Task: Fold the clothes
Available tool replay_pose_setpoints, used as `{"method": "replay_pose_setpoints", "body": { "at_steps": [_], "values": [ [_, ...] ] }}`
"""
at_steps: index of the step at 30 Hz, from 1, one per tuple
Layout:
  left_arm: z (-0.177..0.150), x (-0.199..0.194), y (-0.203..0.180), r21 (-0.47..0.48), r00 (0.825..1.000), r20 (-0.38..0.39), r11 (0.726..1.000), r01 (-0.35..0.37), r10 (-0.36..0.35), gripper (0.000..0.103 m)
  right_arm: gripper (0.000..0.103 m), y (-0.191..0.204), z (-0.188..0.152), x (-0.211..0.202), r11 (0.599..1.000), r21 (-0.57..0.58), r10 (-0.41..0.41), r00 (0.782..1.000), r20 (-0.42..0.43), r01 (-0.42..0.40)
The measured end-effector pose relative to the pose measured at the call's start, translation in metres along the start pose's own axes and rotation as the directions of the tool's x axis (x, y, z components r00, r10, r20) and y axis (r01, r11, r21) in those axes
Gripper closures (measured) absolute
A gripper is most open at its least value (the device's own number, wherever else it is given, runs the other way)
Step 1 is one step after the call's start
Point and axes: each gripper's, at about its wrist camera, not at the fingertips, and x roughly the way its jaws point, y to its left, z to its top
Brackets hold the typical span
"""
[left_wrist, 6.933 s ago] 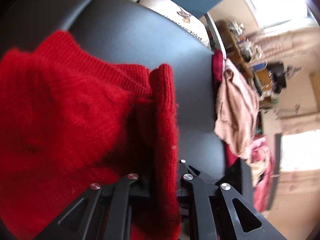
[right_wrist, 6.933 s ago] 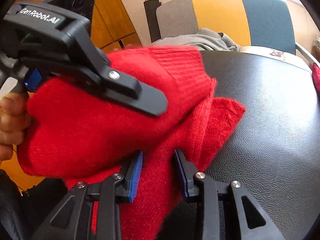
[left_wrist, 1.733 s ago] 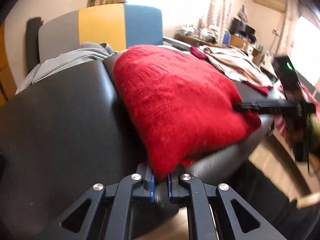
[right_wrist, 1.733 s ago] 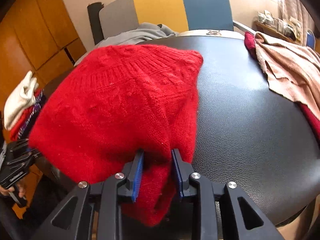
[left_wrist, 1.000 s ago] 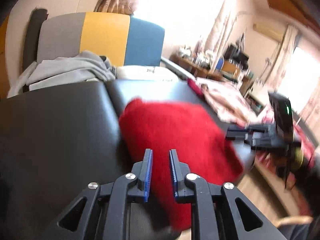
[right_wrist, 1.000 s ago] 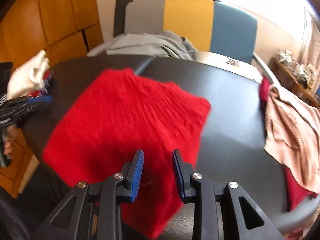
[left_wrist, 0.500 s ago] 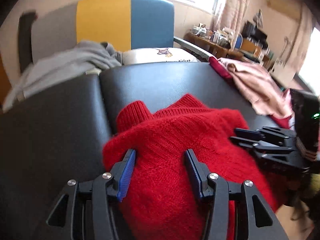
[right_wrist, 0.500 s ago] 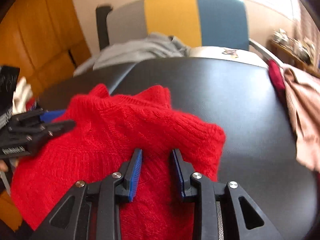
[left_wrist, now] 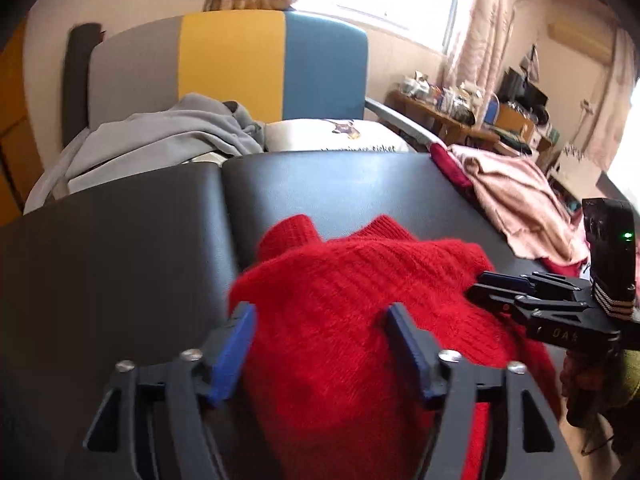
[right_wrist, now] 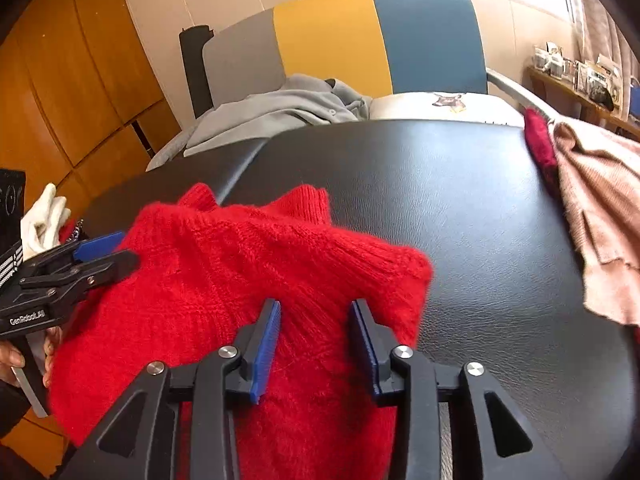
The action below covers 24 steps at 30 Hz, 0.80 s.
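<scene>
In the lower centre of both frames, on the near edge of a black padded surface (left_wrist: 360, 184): a bright red knitted sweater (left_wrist: 352, 304), bundled into a thick, rounded heap. Fuzzy, fine-ribbed yarn; two ribbed cuff-like ends poking up at its far edge, side by side. Near side draped over the surface's edge, out of the bottom of the frame.

Left gripper (left_wrist: 320, 332) at lower centre of its own view, spread wide, blue-lined fingers (left_wrist: 236, 340) straddling the heap, clamping nothing. Same tool at mid-left of the right wrist view, tips against the sweater's left flank.

Right gripper (right_wrist: 316, 332) at lower centre of its own view, parted as well, pads on either side of a ridge of knit, not pinching it. From the left wrist view, seen at mid-right, tips touching the sweater's right side.

Upper centre: a chair back (right_wrist: 360, 40) in grey, yellow and blue panels, with grey clothing (right_wrist: 276, 114) heaped before it. Right edge: a pink garment (right_wrist: 600, 208) over something dark red. Far left of the right wrist view: white cloth (right_wrist: 44, 220).
</scene>
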Motion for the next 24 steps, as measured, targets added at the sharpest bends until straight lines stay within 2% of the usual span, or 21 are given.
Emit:
{"method": "replay_pose_setpoints", "body": {
  "at_steps": [2,3,6,9,12,13,14,15,16,19,21,24],
  "values": [
    [-0.005,-0.017,0.015,-0.059,0.999,0.026,0.998,0.037,-0.035,0.012,0.065,-0.004,0.001,-0.015,0.999,0.023,0.028,1.000,0.009,-0.029],
    [-0.007,-0.022,0.023,-0.084,0.998,0.033,0.995,0.046,-0.043,0.001,0.060,-0.009,-0.002,-0.022,0.998,0.047,0.052,0.999,0.011,-0.053],
    [-0.020,-0.033,0.049,-0.161,0.994,0.029,0.981,0.108,-0.104,0.000,0.047,-0.027,-0.022,-0.023,0.982,0.148,0.128,0.991,-0.040,-0.121],
    [-0.033,-0.029,0.061,-0.226,0.979,-0.010,0.954,0.196,-0.203,0.000,0.032,-0.045,-0.042,-0.024,0.951,0.251,0.208,0.975,-0.083,-0.182],
    [-0.042,-0.013,0.061,-0.267,0.958,-0.053,0.928,0.259,-0.283,0.000,0.030,-0.063,-0.062,-0.025,0.906,0.353,0.290,0.950,-0.113,-0.234],
    [-0.044,-0.007,0.060,-0.284,0.951,-0.063,0.919,0.273,-0.302,0.000,0.027,-0.066,-0.065,-0.022,0.890,0.374,0.317,0.944,-0.091,-0.262],
    [-0.045,-0.001,0.059,-0.300,0.945,-0.070,0.910,0.286,-0.320,0.000,0.023,-0.067,-0.064,-0.020,0.878,0.383,0.339,0.938,-0.077,-0.286],
    [-0.046,0.006,0.059,-0.317,0.939,-0.077,0.901,0.295,-0.335,0.000,0.013,-0.067,-0.061,-0.016,0.864,0.392,0.371,0.926,-0.074,-0.315],
    [-0.047,0.014,0.059,-0.335,0.934,-0.083,0.893,0.301,-0.346,0.000,0.008,-0.066,-0.058,-0.011,0.850,0.399,0.402,0.913,-0.070,-0.343],
    [-0.042,0.034,0.060,-0.381,0.921,-0.081,0.865,0.325,-0.382,0.000,0.003,-0.053,-0.042,0.012,0.840,0.365,0.463,0.881,-0.094,-0.402],
    [-0.037,0.043,0.054,-0.376,0.916,-0.086,0.864,0.334,-0.392,0.000,0.000,-0.041,-0.032,0.028,0.838,0.334,0.491,0.863,-0.120,-0.431],
    [-0.032,0.053,0.039,-0.336,0.908,-0.120,0.877,0.342,-0.400,0.001,0.000,-0.027,-0.028,0.037,0.858,0.300,0.469,0.874,-0.124,-0.418]
  ]
}}
